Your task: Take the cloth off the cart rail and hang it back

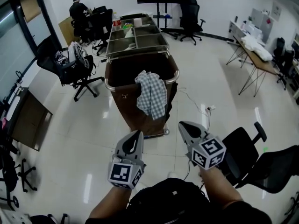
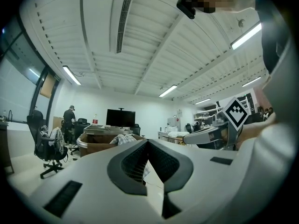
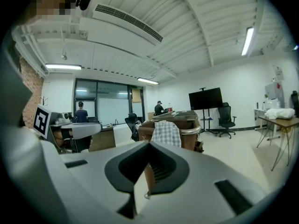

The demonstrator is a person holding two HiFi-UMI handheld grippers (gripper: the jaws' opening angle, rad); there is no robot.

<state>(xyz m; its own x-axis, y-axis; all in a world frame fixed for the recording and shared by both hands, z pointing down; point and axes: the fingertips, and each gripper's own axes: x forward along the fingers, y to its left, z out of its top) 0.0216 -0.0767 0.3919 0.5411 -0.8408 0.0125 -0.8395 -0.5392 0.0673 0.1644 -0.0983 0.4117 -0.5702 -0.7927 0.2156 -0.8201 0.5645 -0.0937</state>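
Observation:
A checked grey-and-white cloth (image 1: 151,94) hangs over the near rail of a brown cart (image 1: 122,107). The same cloth (image 3: 167,133) shows ahead in the right gripper view and, partly hidden, the cloth (image 2: 122,139) in the left gripper view. My left gripper (image 1: 138,133) is shut and empty, held a short way in front of the cart. My right gripper (image 1: 181,124) is shut too, with nothing in it, to the right of the cloth and apart from it. In their own views the left gripper (image 2: 148,141) and right gripper (image 3: 149,143) show jaws pressed together.
The cart carries a compartment tray (image 1: 136,38) on its far end. A black office chair (image 1: 70,68) with bags stands left of the cart, another black chair (image 1: 243,153) at my right. A cable and socket (image 1: 209,108) lie on the floor. A table (image 1: 254,50) stands far right.

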